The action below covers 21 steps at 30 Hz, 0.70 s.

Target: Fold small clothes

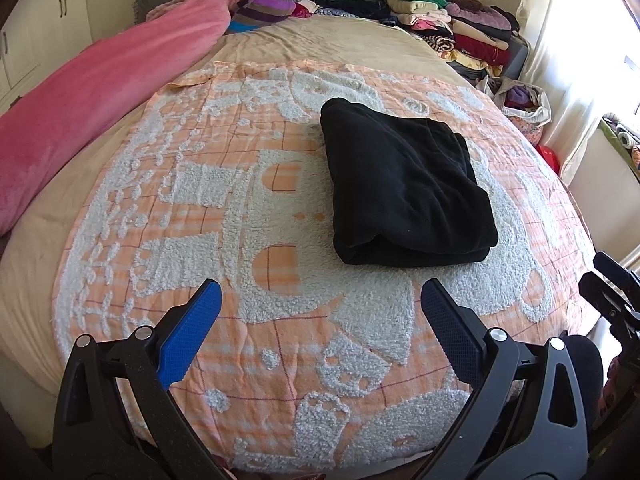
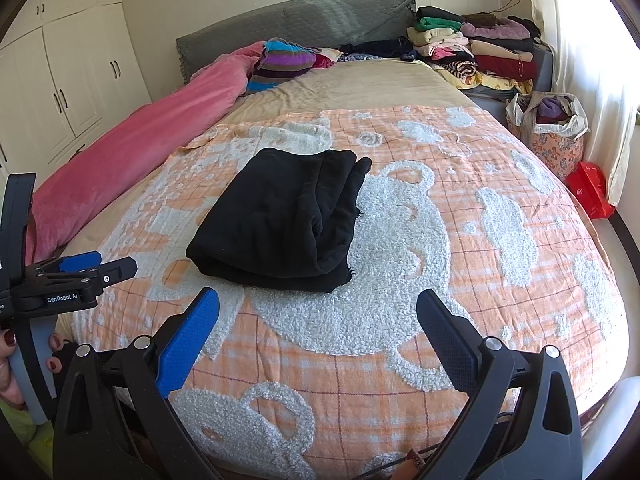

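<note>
A black garment (image 1: 404, 184) lies folded into a thick rectangle on the orange and white blanket (image 1: 256, 184) on the bed. It also shows in the right wrist view (image 2: 280, 216). My left gripper (image 1: 320, 292) is open and empty, held above the blanket just short of the garment's near edge. My right gripper (image 2: 318, 300) is open and empty, also a little short of the garment. The left gripper shows from the side at the left edge of the right wrist view (image 2: 86, 268).
A pink duvet (image 1: 100, 92) runs along the bed's left side. Stacks of folded clothes (image 2: 476, 48) sit at the head of the bed on the right. A bag of clothes (image 2: 548, 128) and a red box (image 2: 590, 194) stand on the floor at right. White wardrobes (image 2: 68, 80) line the left wall.
</note>
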Motion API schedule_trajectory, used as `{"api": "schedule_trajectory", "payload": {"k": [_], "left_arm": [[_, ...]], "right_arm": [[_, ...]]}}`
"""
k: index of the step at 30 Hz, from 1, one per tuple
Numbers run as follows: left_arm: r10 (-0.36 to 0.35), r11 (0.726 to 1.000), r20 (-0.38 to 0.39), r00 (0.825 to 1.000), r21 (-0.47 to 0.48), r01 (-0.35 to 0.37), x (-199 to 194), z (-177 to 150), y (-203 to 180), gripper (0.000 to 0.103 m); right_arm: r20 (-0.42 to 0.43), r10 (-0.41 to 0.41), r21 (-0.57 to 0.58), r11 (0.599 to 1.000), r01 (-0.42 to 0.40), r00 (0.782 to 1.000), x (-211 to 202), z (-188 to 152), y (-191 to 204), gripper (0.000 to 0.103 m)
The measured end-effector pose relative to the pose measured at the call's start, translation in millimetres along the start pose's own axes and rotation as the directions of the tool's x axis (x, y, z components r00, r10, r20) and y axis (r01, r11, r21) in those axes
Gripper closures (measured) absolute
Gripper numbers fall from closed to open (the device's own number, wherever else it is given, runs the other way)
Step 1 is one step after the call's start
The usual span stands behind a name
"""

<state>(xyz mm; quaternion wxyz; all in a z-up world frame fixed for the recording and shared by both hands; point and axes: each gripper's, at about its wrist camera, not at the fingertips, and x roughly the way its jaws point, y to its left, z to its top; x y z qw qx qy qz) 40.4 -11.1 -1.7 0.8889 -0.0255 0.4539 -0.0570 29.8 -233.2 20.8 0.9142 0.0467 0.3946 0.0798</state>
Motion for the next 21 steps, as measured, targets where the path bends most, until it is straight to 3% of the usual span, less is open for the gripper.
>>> {"api": "schedule_trajectory", "payload": {"k": [8,11,15,17,19,21], "left_arm": [[0.021,0.999,0.028,0.999,0.031,-0.022,-4,2,-6,0.009],[0.019,1.000,0.028,0.999,0.002,-0.019,-4,4,-1,0.009],[0.028,0.998,0.006,1.000,-0.050,-0.028,3,8,17,0.009],[0.044,0.994,-0.014,0.999,-0.095,-0.045,10,11,35,0.009],[0.063,0.986,-0.030,0.998,-0.152,-0.067,17,15,57,0.009],[0.114,0.971,-0.042,0.993,-0.205,-0.120,21,20,87,0.009]], "right_arm": [[0.004,-0.008,0.018,1.000,0.008,1.000,-2,-1,0,0.004],[0.007,-0.018,0.055,0.998,0.018,1.000,-4,-2,-7,0.004],[0.059,-0.103,0.147,0.985,0.094,0.993,-18,4,-40,0.004],[0.099,-0.168,0.212,0.967,0.144,0.981,-31,8,-71,0.004],[0.134,-0.266,0.328,0.921,0.211,0.955,-51,9,-124,0.004],[0.139,-0.399,0.462,0.836,0.297,0.907,-80,3,-191,0.005]]}}
